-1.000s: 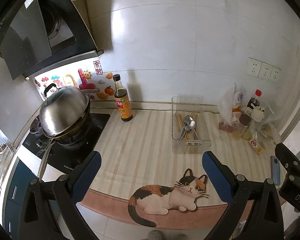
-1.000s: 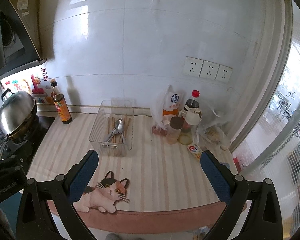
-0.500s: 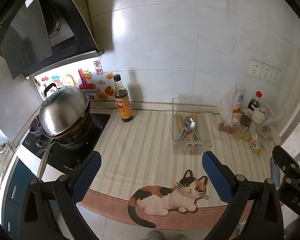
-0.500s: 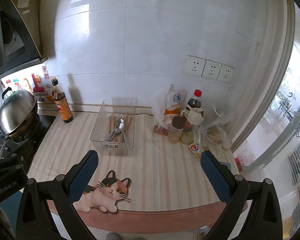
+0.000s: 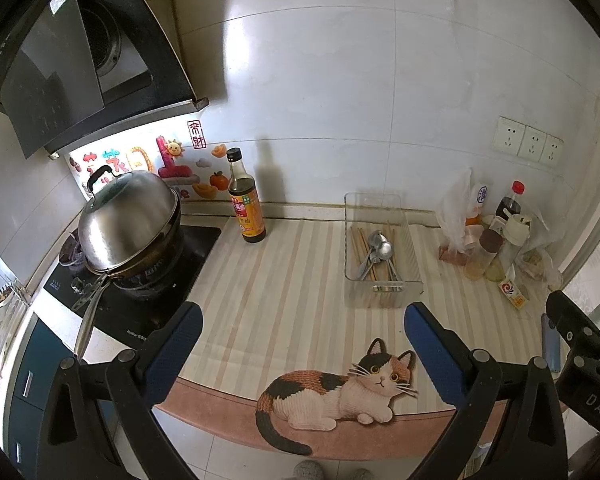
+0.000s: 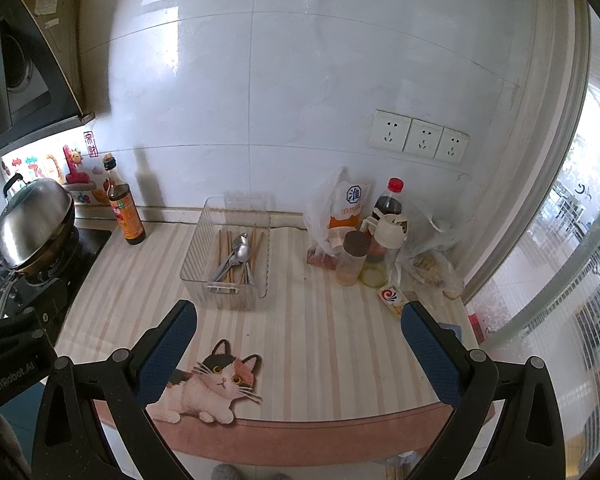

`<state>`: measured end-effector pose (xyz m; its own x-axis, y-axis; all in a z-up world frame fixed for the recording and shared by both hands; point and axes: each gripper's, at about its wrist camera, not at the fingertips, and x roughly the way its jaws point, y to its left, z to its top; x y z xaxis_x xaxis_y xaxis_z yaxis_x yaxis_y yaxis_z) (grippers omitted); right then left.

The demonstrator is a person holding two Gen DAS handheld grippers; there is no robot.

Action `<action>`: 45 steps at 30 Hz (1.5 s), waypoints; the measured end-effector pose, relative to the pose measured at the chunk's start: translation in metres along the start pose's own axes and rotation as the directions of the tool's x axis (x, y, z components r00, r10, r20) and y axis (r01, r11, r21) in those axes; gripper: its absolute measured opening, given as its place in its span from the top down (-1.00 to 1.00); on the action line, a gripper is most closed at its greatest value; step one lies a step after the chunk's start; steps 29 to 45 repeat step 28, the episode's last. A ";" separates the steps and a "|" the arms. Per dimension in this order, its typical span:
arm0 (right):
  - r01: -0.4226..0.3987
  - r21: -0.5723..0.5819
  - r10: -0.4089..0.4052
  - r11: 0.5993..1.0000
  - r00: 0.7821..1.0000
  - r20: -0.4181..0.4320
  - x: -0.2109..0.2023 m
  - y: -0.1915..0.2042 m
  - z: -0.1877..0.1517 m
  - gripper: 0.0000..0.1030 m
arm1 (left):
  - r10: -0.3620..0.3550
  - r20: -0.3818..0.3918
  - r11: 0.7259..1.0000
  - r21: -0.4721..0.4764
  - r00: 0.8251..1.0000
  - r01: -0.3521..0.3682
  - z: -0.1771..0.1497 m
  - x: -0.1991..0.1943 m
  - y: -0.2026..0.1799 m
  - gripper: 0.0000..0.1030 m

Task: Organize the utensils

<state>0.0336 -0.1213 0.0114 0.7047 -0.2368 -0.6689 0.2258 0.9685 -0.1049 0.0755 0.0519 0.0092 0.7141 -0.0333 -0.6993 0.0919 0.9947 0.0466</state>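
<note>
Left claw [image 5: 300,344] and right claw [image 6: 296,340], both spread wide and empty, hover at the near edge of the worktop [image 5: 284,280], well short of the clear bin [image 6: 228,256] holding spoons [image 6: 240,254] and chopsticks [image 6: 222,254].

Both wrist views look down from off the counter's front edge, sharing the clear bin [image 5: 382,258] [image 6: 230,258] from well back

"DAS" is read on the right gripper body [image 5: 592,384]; "GenRobot.AI" on the left gripper body [image 6: 12,364]. 淮 is printed on the white bag [image 6: 354,200], 来财 on a red wall sticker [image 5: 196,135] (soy bottle label too small to read).
</note>
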 end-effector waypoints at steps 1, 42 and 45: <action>0.000 0.001 0.000 1.000 1.000 0.001 0.000 0.000 0.000 -1.00 | 0.001 0.001 1.000 0.001 1.000 -0.001 0.000 0.000 0.000 -1.00; -0.006 -0.003 0.006 1.000 1.000 0.001 0.001 0.000 0.001 -1.00 | -0.009 0.003 1.000 -0.005 1.000 0.009 0.000 -0.002 0.002 -1.00; -0.006 -0.003 0.006 1.000 1.000 0.001 0.001 0.000 0.001 -1.00 | -0.009 0.003 1.000 -0.005 1.000 0.009 0.000 -0.002 0.002 -1.00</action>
